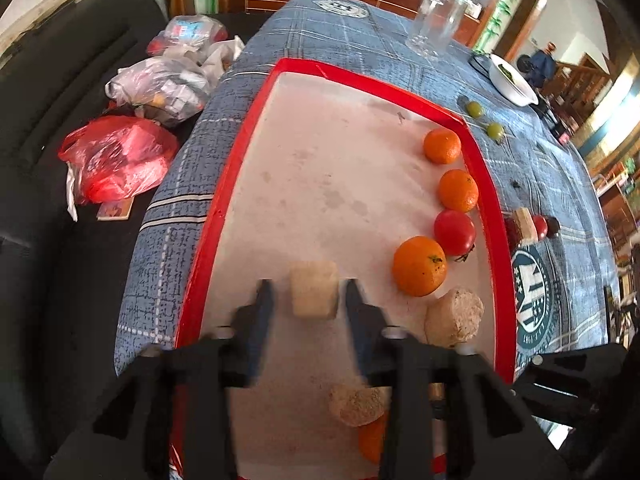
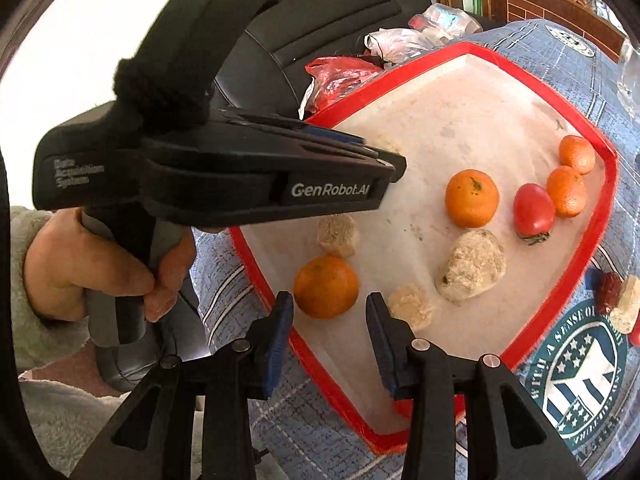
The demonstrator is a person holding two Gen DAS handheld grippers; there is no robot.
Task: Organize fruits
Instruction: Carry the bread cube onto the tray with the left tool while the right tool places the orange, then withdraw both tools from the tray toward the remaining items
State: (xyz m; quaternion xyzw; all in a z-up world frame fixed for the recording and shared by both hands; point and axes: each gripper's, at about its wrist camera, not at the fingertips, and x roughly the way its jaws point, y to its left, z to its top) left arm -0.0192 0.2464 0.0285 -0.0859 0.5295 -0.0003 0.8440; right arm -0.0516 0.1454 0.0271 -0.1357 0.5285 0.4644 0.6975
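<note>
One pale, blocky, rough-cut chunk of peeled fruit point(image 1: 314, 294) lay on the white tray with the red rim point(image 1: 384, 84), squarely between the jaws of the left gripper point(image 1: 307, 294), which stood wide with a gap on either side and held nothing. To do this step well, I judged the jaws should sink level until the pads flanked the chunk's middle, then close gently, since it looked soft. Right of those jaws sat a large orange tangerine point(image 1: 419, 266) and a round beige chunk point(image 1: 454, 317), near enough to nudge. The right gripper point(image 2: 330, 306) hovered wide and empty just short of another orange tangerine point(image 2: 326, 287).
</note>
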